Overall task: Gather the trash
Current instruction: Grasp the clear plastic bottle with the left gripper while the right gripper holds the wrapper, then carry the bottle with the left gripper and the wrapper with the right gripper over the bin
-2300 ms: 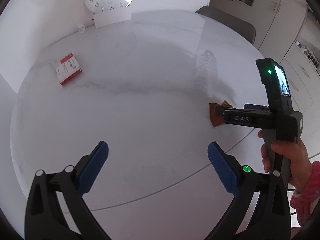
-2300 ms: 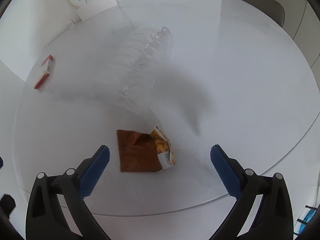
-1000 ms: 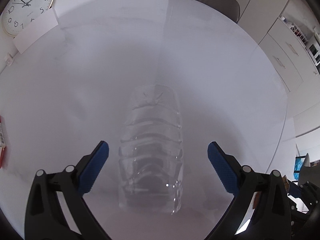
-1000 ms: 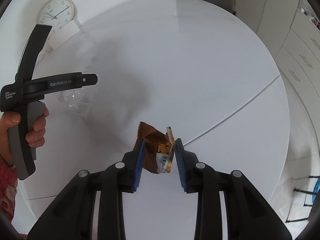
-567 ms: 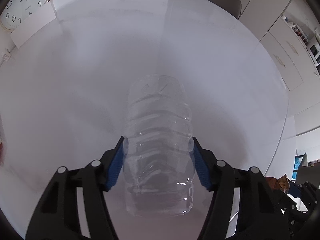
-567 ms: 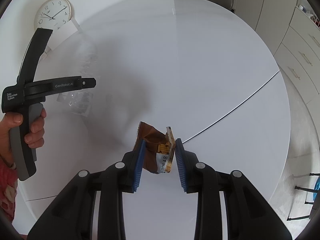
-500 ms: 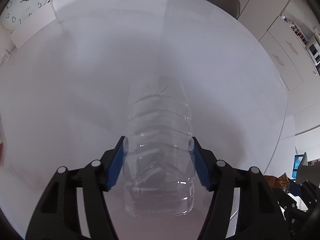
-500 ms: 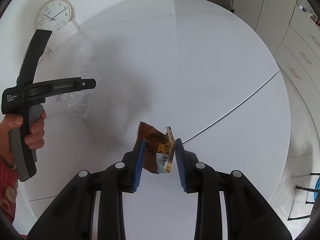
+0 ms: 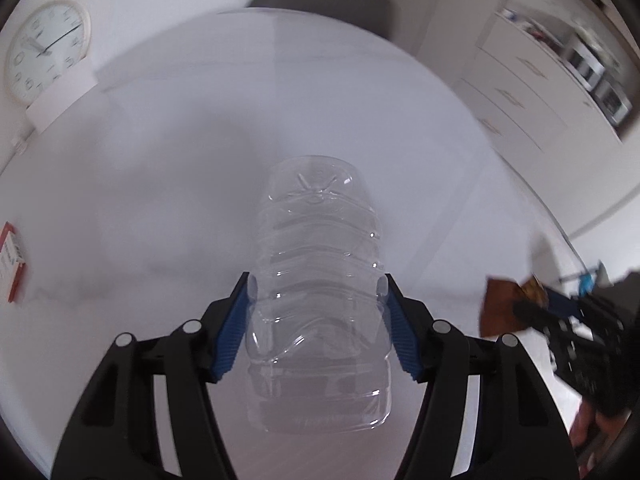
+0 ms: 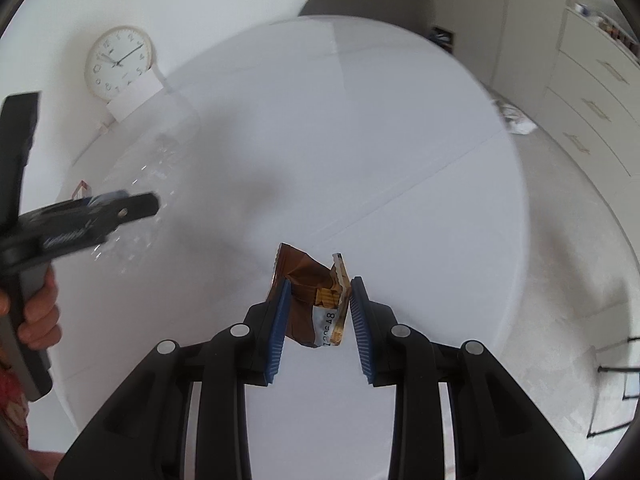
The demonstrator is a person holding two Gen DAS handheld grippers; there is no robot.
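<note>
My left gripper (image 9: pixel 316 316) is shut on a clear, crushed plastic bottle (image 9: pixel 318 280) and holds it above the round white table (image 9: pixel 160 160). My right gripper (image 10: pixel 318 312) is shut on a brown and gold snack wrapper (image 10: pixel 310 296), lifted off the table. The wrapper also shows at the right edge of the left wrist view (image 9: pixel 508 304). The bottle shows faintly at the left of the right wrist view (image 10: pixel 148 184), beside the left gripper's body. A red and white small box (image 9: pixel 10 264) lies on the table at the far left.
A wall clock (image 9: pixel 44 52) stands against the wall behind the table. A grey chair (image 10: pixel 368 0) is at the table's far side. White drawers (image 10: pixel 592 92) line the right wall. Something white and crumpled (image 10: pixel 516 118) lies on the floor past the table.
My left gripper closed on the bottle and has lifted it a little. My right gripper kept hold of the wrapper and has raised it higher; both views have tilted upwards.
</note>
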